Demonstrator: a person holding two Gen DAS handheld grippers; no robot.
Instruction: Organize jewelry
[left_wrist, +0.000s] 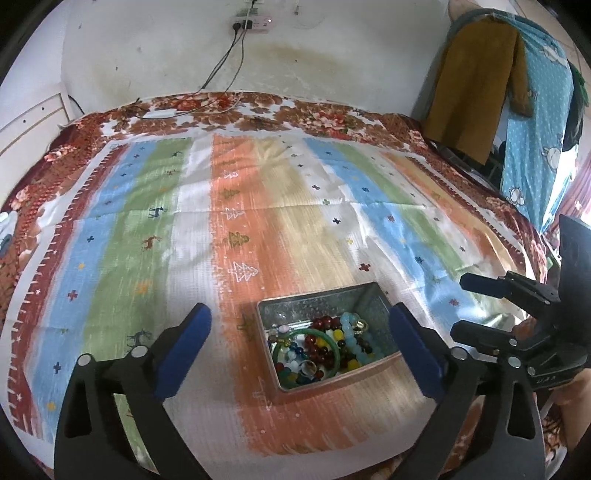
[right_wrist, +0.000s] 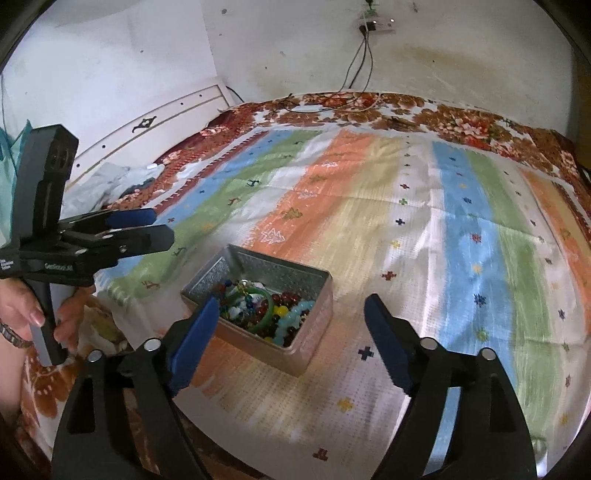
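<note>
An open metal tin (left_wrist: 373, 306) rests on the striped cloth, filled with jewelry. Inside lie a green bangle (left_wrist: 330, 341), dark red beads and a pale blue bead strand (left_wrist: 351, 330). My left gripper (left_wrist: 299, 319) hovers open just in front of the tin with nothing between its blue pads. In the right wrist view the same tin (right_wrist: 258, 264) holds the bangle (right_wrist: 268, 300), and my right gripper (right_wrist: 292, 301) stands open over its near side, gripping nothing. Each gripper also shows in the other's view: the right gripper (left_wrist: 461, 305) and the left gripper (right_wrist: 162, 226).
A striped cloth (left_wrist: 236, 229) with tree and deer prints covers a floral bedspread (left_wrist: 258, 110). Cables run from a wall power strip (left_wrist: 253, 23) onto the bed. Clothes (left_wrist: 476, 88) hang at the right. A hand (right_wrist: 22, 310) holds the left gripper's handle.
</note>
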